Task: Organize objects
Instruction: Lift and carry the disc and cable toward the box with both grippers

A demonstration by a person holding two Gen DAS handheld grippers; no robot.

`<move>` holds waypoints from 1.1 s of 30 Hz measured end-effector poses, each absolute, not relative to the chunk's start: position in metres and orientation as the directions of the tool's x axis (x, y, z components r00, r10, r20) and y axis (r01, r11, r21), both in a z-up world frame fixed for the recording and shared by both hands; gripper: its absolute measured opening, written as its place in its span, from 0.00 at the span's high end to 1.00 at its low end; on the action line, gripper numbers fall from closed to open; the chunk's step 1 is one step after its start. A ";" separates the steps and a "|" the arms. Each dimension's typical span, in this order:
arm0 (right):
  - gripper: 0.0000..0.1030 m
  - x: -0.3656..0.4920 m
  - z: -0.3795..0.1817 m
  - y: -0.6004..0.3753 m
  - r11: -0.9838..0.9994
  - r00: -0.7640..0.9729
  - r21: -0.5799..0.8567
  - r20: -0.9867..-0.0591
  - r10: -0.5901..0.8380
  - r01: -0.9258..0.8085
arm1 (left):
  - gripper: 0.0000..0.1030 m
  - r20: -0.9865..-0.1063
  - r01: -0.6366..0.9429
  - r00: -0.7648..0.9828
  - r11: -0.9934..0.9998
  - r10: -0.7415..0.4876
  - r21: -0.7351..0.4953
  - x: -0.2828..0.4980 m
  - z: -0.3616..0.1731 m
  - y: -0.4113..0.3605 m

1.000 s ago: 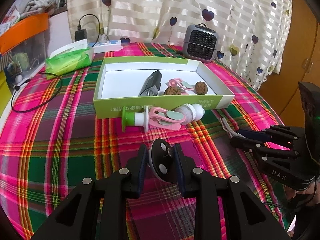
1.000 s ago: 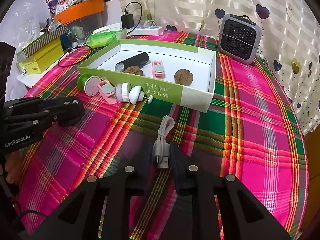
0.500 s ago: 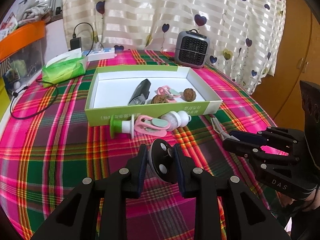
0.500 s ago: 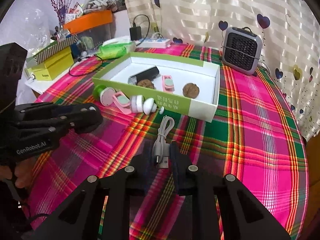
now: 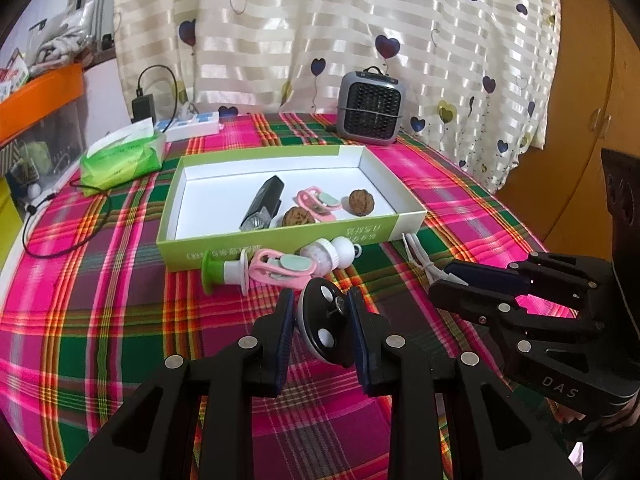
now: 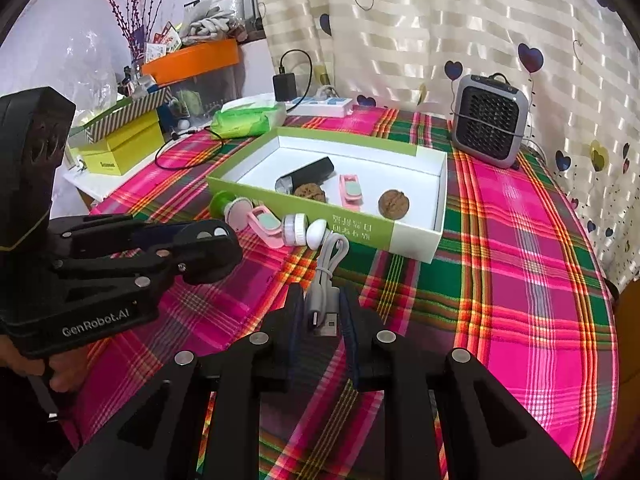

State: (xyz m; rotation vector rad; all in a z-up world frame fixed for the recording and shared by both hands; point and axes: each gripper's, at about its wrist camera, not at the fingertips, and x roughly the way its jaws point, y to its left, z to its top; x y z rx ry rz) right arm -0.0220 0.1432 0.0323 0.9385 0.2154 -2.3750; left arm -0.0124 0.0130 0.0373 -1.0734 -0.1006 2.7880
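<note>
My left gripper (image 5: 322,330) is shut on a black round disc (image 5: 322,324) and holds it above the plaid cloth, in front of the green-and-white box (image 5: 280,240). My right gripper (image 6: 322,316) is shut on a white USB cable (image 6: 326,276) and holds it in front of the box (image 6: 400,240). In the box lie a black device (image 5: 264,202), a pink clip (image 5: 318,202) and two walnuts (image 5: 361,201). Against the box's front wall lie a green-based tool (image 5: 224,272), a pink clip (image 5: 280,270) and a small white bottle (image 5: 332,256).
A grey mini heater (image 5: 370,108) stands behind the box. A green tissue pack (image 5: 122,158), a power strip (image 5: 192,128) and a black cord (image 5: 60,240) lie at the left. Yellow boxes (image 6: 116,148) stand at the table's left edge. The table's right edge drops off by the curtain.
Both grippers have risen and drawn back from the box, each still holding its object. The table looks further below than before.
</note>
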 end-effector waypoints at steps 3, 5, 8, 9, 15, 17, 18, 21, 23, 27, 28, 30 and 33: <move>0.81 -0.022 0.036 0.143 -0.822 -0.594 0.061 -0.662 -0.458 0.566 | 0.77 -0.657 -0.119 -0.736 -0.987 0.161 -0.108 -0.013 0.041 0.016; 0.81 -0.023 0.039 0.142 -0.822 -0.597 0.059 -0.657 -0.459 0.567 | 0.77 -0.653 -0.121 -0.741 -0.988 0.155 -0.098 -0.014 0.043 0.017; 0.81 -0.024 0.043 0.142 -0.821 -0.603 0.064 -0.646 -0.468 0.568 | 0.77 -0.644 -0.124 -0.750 -0.989 0.149 -0.085 -0.015 0.047 0.020; 0.81 -0.024 0.043 0.142 -0.821 -0.604 0.065 -0.644 -0.469 0.567 | 0.77 -0.644 -0.123 -0.751 -0.989 0.147 -0.082 -0.016 0.048 0.020; 0.81 -0.029 0.047 0.140 -0.821 -0.609 0.068 -0.636 -0.474 0.568 | 0.76 -0.637 -0.119 -0.759 -0.991 0.135 -0.068 -0.021 0.051 0.020; 0.81 -0.031 0.048 0.139 -0.819 -0.609 0.068 -0.634 -0.476 0.570 | 0.76 -0.637 -0.115 -0.760 -0.991 0.132 -0.069 -0.023 0.052 0.020; 0.81 -0.032 0.049 0.138 -0.818 -0.609 0.066 -0.634 -0.476 0.571 | 0.76 -0.636 -0.114 -0.760 -0.991 0.132 -0.069 -0.025 0.053 0.019; 0.81 -0.034 0.051 0.136 -0.818 -0.612 0.063 -0.631 -0.477 0.572 | 0.76 -0.632 -0.114 -0.764 -0.991 0.130 -0.065 -0.028 0.055 0.018; 0.81 -0.036 0.052 0.135 -0.819 -0.615 0.060 -0.629 -0.474 0.570 | 0.76 -0.630 -0.114 -0.766 -0.991 0.129 -0.065 -0.029 0.056 0.018; 0.81 -0.038 0.055 0.133 -0.820 -0.619 0.058 -0.626 -0.474 0.570 | 0.76 -0.626 -0.111 -0.769 -0.992 0.129 -0.067 -0.032 0.059 0.017; 0.81 -0.038 0.055 0.133 -0.820 -0.621 0.057 -0.624 -0.475 0.570 | 0.76 -0.624 -0.110 -0.771 -0.992 0.128 -0.067 -0.032 0.059 0.016; 0.81 -0.040 0.057 0.132 -0.819 -0.623 0.054 -0.621 -0.475 0.571 | 0.76 -0.623 -0.108 -0.772 -0.992 0.127 -0.068 -0.033 0.060 0.016; 0.81 -0.040 0.059 0.130 -0.818 -0.625 0.051 -0.619 -0.476 0.572 | 0.76 -0.624 -0.105 -0.772 -0.992 0.125 -0.069 -0.035 0.061 0.016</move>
